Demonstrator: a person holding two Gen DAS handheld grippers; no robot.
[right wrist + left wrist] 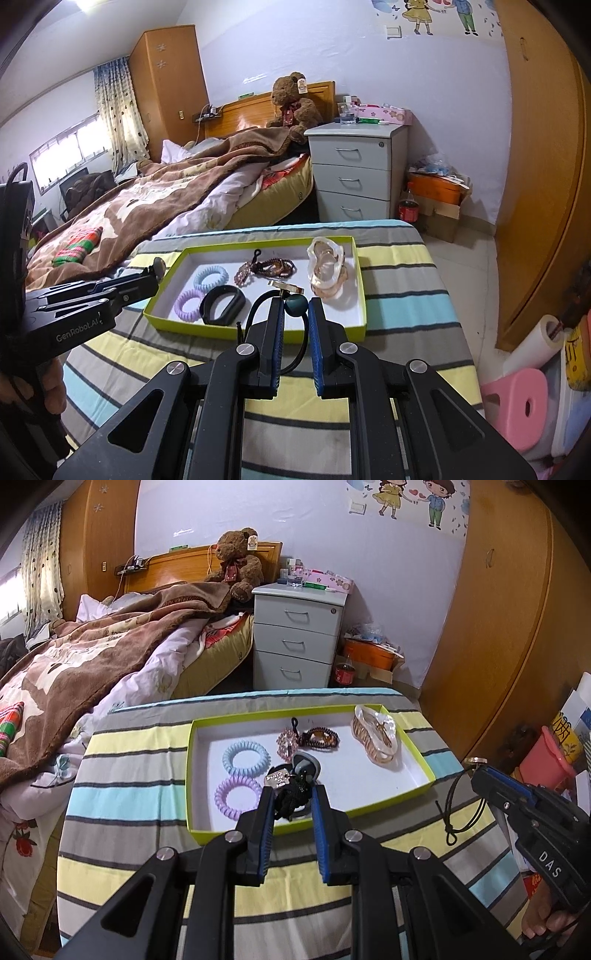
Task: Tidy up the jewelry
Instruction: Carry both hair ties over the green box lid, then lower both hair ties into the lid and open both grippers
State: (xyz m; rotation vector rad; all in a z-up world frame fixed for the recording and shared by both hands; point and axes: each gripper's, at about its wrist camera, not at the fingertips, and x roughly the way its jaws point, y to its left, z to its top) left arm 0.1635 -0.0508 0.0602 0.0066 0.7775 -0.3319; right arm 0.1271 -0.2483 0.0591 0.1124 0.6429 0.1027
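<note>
Your left gripper [291,797] pinches a black-corded keychain [286,781] above the tray's [421,755] near edge; your right gripper [295,308] pinches a cord necklace [291,295] beside the near-right corner. Clear the rim, then lower each piece onto bare white floor, apart from the coil hair ties [245,757].

We see matt striped cloth [147,775] over the tabletop and a paper-looking tray [417,755] with a smooth white floor. The coiled hair ties [246,758] look like glossy plastic, the clear clip [376,734] shines, and a metal tag [277,778] glints.
</note>
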